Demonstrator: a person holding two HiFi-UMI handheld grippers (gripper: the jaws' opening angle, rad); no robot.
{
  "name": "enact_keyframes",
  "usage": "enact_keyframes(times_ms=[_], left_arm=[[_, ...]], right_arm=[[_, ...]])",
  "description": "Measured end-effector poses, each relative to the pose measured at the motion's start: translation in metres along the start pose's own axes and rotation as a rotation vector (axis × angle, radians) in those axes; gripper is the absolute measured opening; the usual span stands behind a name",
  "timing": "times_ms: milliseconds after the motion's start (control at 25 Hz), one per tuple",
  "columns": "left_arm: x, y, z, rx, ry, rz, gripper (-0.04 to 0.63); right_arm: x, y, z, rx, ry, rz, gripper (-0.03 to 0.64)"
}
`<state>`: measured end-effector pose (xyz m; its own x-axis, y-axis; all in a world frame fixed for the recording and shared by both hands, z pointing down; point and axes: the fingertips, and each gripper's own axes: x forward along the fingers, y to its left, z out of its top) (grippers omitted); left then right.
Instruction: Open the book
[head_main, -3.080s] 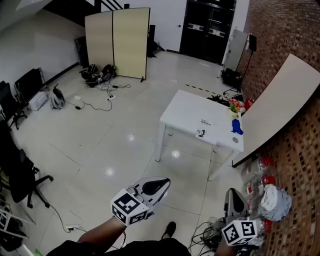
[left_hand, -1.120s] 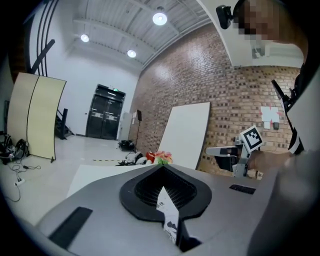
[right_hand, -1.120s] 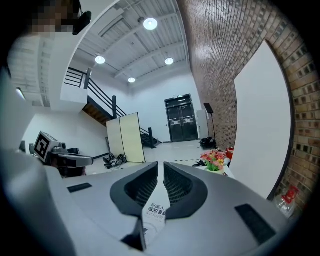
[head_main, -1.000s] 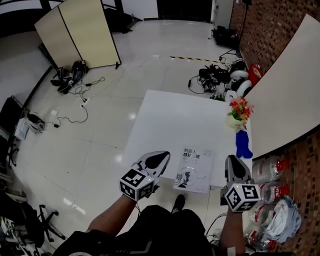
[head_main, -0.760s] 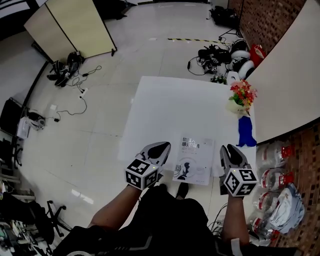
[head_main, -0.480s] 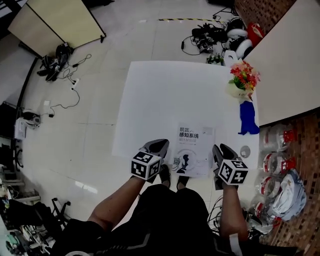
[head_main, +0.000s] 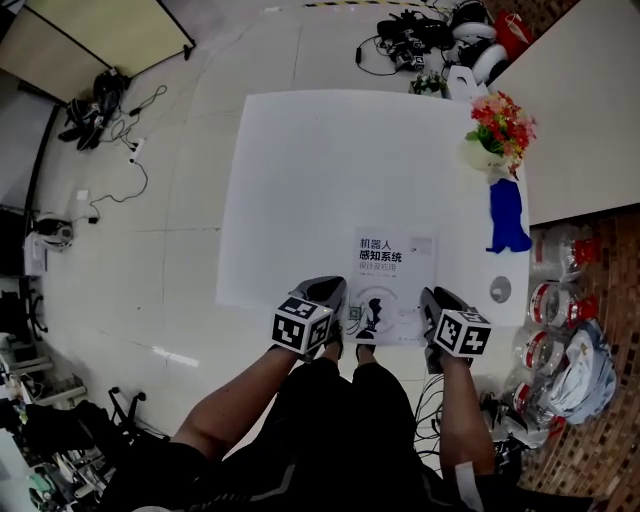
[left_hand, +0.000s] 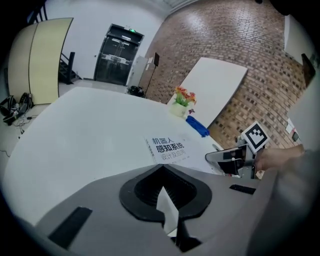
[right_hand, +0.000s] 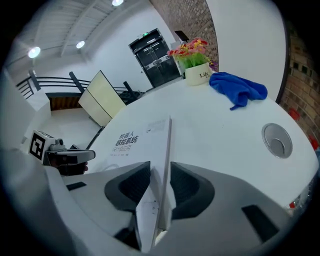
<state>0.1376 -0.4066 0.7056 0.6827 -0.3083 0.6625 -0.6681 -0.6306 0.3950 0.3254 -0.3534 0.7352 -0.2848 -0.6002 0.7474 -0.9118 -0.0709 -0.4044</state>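
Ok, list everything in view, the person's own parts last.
table: one, white, centre.
book: one, white, closed, table's near edge.
potted flowers: one, red, table's far right corner.
cloth: one, blue, beside the flowers.
disc: one, grey, table's near right corner.
screen: one, beige, far left.
left gripper: one, grey, jaws together, by book's near left corner.
right gripper: one, grey, jaws have just been opening, book's right edge between them.
legs: two, dark trousers, bottom.

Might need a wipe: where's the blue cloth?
Head view: the blue cloth lies near the right edge of the table, between the flower pot and a round disc.
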Motion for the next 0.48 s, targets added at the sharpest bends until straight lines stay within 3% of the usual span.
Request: enact_keyframes(times_ms=[280, 480], left_arm=[[0.0004, -0.0030, -0.0077, 0.007, 0.012, -0.013, -0.005], [-0.0022, -0.0055, -0.0104, 0.012, 0.014, -0.018, -0.005]], right_arm=[[0.0018, -0.0014, -0.0012, 0.040, 0.025, -0.018, 0.087], [0.0010, -0.0013, -0.0005, 0.017, 0.033, -0.090, 0.067]])
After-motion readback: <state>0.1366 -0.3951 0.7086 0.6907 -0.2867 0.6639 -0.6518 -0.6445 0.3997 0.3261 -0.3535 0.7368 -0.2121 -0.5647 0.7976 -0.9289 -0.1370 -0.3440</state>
